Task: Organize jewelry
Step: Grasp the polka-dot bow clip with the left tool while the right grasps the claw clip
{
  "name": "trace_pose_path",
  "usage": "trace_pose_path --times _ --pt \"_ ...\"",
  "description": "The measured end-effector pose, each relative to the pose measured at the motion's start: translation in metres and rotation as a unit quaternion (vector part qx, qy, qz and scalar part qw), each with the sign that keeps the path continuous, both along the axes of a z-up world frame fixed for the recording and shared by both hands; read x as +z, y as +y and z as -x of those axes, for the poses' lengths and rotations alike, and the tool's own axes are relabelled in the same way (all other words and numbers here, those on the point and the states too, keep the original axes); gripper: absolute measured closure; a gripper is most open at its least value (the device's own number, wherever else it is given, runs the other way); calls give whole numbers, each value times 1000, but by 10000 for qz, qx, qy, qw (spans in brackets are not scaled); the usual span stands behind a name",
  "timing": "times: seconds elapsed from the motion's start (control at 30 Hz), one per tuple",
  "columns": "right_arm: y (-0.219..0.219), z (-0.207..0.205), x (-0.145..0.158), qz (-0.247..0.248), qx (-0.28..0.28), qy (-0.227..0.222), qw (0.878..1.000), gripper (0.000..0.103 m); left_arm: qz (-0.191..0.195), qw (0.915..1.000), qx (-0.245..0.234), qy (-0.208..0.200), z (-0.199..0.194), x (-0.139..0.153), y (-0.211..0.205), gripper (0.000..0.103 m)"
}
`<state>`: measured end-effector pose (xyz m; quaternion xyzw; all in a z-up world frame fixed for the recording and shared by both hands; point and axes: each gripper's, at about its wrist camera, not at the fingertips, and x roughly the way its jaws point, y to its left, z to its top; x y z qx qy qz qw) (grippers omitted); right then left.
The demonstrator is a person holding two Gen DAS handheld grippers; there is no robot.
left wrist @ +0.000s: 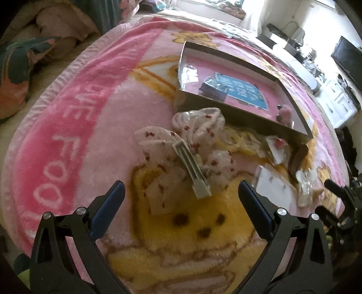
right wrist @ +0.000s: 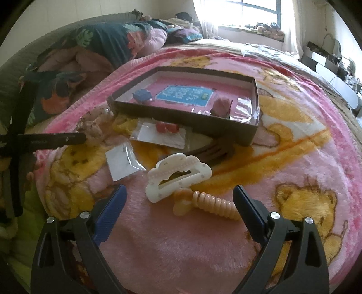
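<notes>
My left gripper (left wrist: 181,190) is open and empty, just short of a white bow hair clip with red dots (left wrist: 192,144) lying clip-side up on the pink blanket. Behind it sits a shallow dark box (left wrist: 237,122) holding a small blue box (left wrist: 213,89) and a pink item (left wrist: 285,113). My right gripper (right wrist: 179,193) is open and empty, around a cream cloud-shaped claw clip (right wrist: 178,173) and a peach spiral hair tie (right wrist: 210,203). The box (right wrist: 181,117) also shows in the right wrist view, with a brown fork-shaped comb (right wrist: 212,151) in front of it.
Clear packets lie before the box: one with red beads (right wrist: 167,132), one white card (right wrist: 122,160). The left gripper's arm (right wrist: 45,140) reaches in from the left edge. Pillows (right wrist: 95,45) and bedding lie at the far left. A window (right wrist: 258,11) is behind.
</notes>
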<state>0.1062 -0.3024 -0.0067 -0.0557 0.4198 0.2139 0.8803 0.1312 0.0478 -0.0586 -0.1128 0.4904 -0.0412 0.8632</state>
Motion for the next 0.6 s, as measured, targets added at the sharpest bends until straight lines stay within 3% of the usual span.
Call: trace_pose_path --times 0.1,0.17,0.33,0.47,0.6 --pt "1 -6 -4 7 21 63 10000 9 -8 10000 76 24 -7 -4 1 10" --pt "1 -11 -6 -3 39 119 9999 9 -40 9999 104 40 -10 -6 1 18" --pt "3 -28 -14 -18 125 299 9995 9 -45 9999 135 61 -12 -8 3 52" --pt "5 -37 -20 -91 266 434 9987 10 69 9999 150 -15 -8 -6 10 72" --pt "13 -40 -24 -89 473 495 9976 29 178 9997 177 -61 -4 -3 16 81"
